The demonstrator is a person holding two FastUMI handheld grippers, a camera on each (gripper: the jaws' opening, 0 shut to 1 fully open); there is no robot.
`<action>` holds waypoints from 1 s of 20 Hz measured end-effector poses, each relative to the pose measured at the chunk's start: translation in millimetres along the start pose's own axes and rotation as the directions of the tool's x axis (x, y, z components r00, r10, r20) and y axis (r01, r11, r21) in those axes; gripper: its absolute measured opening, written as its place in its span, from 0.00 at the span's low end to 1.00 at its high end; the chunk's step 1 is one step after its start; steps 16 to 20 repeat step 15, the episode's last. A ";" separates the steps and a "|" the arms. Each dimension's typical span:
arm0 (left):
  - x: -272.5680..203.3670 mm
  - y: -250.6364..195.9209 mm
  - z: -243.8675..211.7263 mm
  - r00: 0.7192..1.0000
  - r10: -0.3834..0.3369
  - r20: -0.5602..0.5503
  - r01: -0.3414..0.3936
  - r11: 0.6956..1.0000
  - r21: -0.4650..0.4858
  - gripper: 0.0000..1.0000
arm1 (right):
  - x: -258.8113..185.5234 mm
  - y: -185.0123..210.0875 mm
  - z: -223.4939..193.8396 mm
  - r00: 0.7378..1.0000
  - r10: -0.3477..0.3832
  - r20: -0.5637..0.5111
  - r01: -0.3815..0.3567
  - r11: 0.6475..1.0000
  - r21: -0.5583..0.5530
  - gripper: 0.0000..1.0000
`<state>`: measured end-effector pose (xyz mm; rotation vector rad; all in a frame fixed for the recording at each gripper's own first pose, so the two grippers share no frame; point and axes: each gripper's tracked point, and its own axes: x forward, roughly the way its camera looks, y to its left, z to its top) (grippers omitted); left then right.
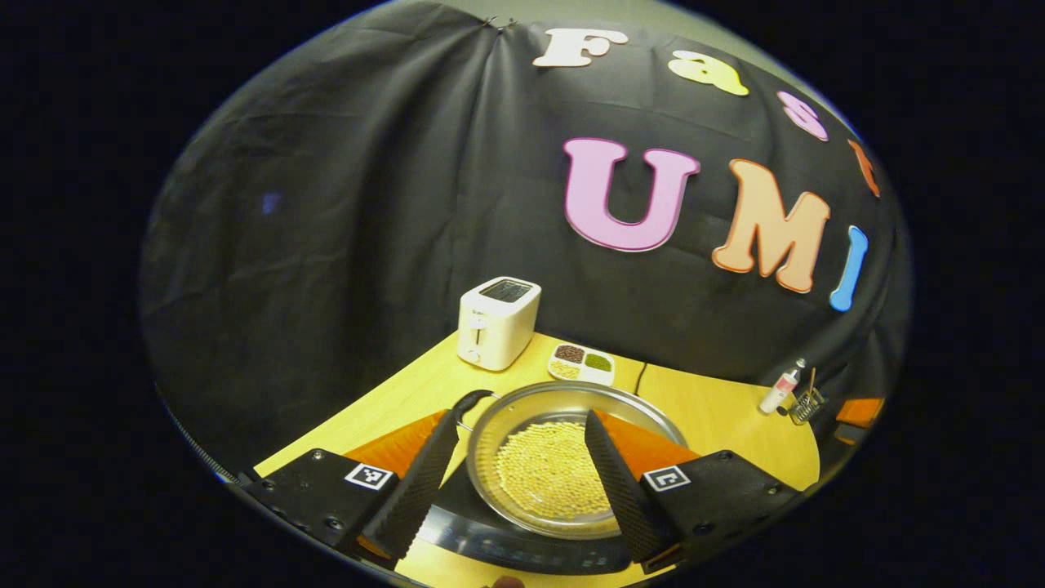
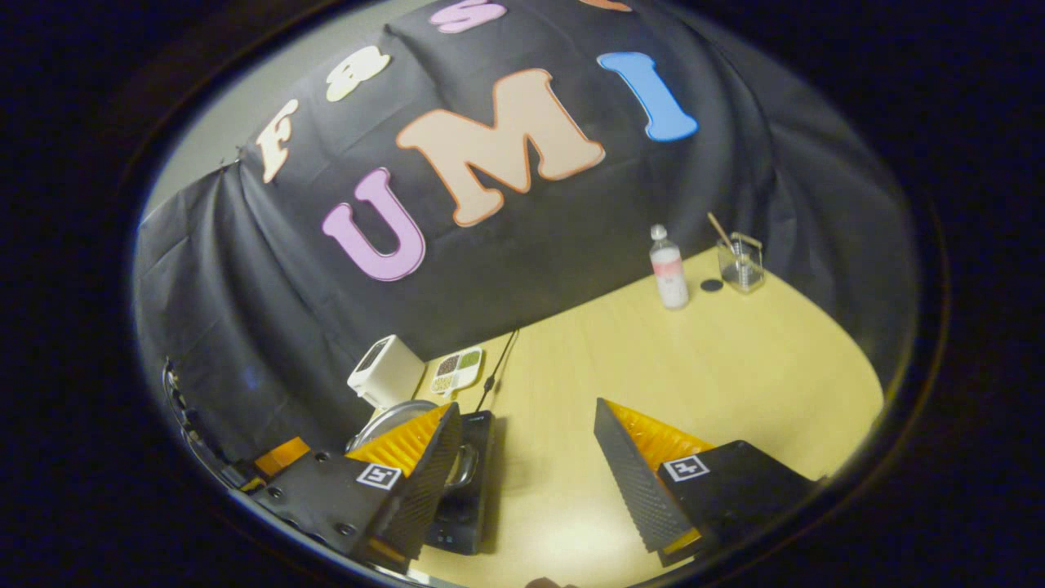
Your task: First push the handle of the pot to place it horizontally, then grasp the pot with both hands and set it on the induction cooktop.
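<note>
Left gripper point(image 1: 514, 474) fingers apart over the pot point(image 1: 571, 457), which sits on the cooktop point(image 1: 522, 551).
Right gripper point(image 2: 526, 469) fingers apart, empty, at the pot's three o'clock; placement looks done, next withdraw.

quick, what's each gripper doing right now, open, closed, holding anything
Left gripper: open, fingers spread either side of the round steel pot of yellow beans, holding nothing.
Right gripper: open, holding nothing, above the yellow wooden table.

Mock kitchen set up in a recording booth

A black cloth wall point(image 1: 343, 212) backs a yellow wooden worktop point(image 2: 702, 367) carrying a white toaster point(image 1: 498, 321), an induction cooktop point(image 1: 522, 551), a sectioned dish of beans point(image 1: 581, 363) and a bottle point(image 2: 669, 268).
</note>
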<state>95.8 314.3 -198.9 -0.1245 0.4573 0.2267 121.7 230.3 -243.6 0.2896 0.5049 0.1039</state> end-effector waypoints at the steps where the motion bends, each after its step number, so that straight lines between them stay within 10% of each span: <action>1: -12.0 -19.0 1.9 1.000 -0.006 0.002 0.006 1.000 0.015 0.92 | -10.0 -1.7 14.7 1.000 0.018 0.026 -0.017 0.999 -0.030 0.91; 11: -117.8 -195.0 55.4 0.958 -0.096 0.270 0.056 0.987 0.151 0.92 | -104.9 -61.0 114.8 0.970 0.112 0.217 -0.074 0.981 -0.177 1.00; 20: -135.4 -239.7 49.5 0.942 -0.135 0.308 0.067 0.973 0.220 0.95 | -131.3 -95.9 130.7 0.962 0.091 0.259 -0.031 0.974 -0.226 0.91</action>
